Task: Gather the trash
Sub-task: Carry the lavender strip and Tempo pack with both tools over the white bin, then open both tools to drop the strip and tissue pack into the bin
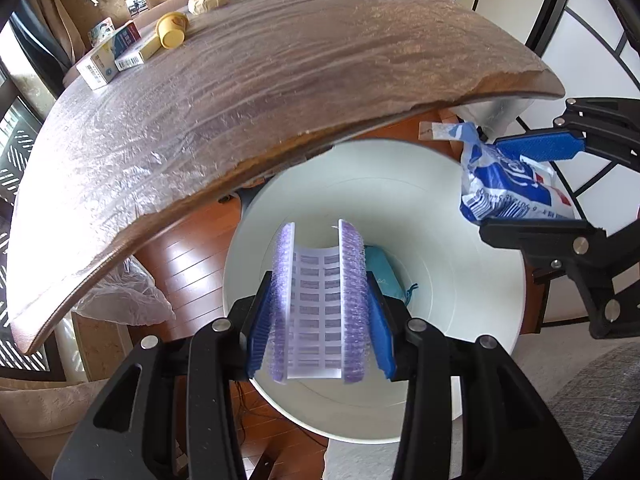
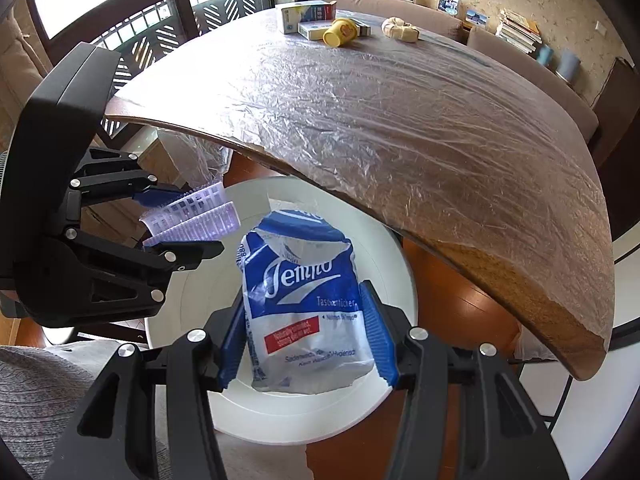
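Note:
My left gripper [image 1: 320, 312] is shut on a folded purple blister pack [image 1: 318, 300] and holds it over the mouth of a white round bin [image 1: 460, 280]. Inside the bin lies a teal item [image 1: 384, 272]. My right gripper [image 2: 308, 336] is shut on a crumpled blue-and-white tissue packet [image 2: 300, 296] above the same bin [image 2: 280, 412]. In the left wrist view the right gripper [image 1: 532, 188] with its packet [image 1: 504, 188] hangs at the bin's right edge. The right wrist view shows the left gripper [image 2: 192, 220] and blister pack [image 2: 192, 216] to the left.
A wooden table [image 1: 260, 92] wrapped in plastic film overhangs the bin. On its far side lie boxes [image 2: 304, 16], a yellow cup [image 2: 340, 32] and a beige bundle [image 2: 400, 30]. Wooden floor [image 1: 188, 264] and a grey rug [image 2: 36, 392] surround the bin.

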### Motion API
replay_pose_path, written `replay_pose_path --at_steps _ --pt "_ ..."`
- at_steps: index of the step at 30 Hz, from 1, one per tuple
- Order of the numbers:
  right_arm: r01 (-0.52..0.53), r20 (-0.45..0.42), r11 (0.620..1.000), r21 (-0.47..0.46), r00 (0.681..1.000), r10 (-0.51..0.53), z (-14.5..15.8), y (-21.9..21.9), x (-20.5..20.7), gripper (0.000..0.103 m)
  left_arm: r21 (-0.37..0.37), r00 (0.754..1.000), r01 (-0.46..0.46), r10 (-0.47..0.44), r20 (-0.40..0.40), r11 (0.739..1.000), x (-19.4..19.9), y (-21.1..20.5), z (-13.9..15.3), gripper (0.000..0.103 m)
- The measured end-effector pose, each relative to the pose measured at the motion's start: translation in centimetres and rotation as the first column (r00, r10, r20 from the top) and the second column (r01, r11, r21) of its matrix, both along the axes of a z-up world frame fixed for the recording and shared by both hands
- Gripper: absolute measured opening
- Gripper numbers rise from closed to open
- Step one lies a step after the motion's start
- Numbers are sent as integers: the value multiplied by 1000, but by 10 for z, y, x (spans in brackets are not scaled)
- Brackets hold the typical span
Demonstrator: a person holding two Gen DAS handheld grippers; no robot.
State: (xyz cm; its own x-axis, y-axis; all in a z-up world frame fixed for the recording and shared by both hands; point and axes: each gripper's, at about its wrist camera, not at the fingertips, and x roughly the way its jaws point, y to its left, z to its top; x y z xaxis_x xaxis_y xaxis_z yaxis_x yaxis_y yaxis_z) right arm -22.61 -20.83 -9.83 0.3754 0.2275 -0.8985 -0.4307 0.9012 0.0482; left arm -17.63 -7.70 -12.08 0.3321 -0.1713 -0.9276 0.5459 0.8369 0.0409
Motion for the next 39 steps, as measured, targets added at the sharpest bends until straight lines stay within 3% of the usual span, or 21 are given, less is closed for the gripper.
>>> replay_pose_path --at_steps 18,39 --pt "18 -57 999 -37 998 -20 -47 2 19 52 71 997 -12 17 -69 997 2 2 -44 44" --pt "29 -107 998 -50 994 -34 -72 1 32 52 105 993 10 3 -121 994 20 -5 -73 44"
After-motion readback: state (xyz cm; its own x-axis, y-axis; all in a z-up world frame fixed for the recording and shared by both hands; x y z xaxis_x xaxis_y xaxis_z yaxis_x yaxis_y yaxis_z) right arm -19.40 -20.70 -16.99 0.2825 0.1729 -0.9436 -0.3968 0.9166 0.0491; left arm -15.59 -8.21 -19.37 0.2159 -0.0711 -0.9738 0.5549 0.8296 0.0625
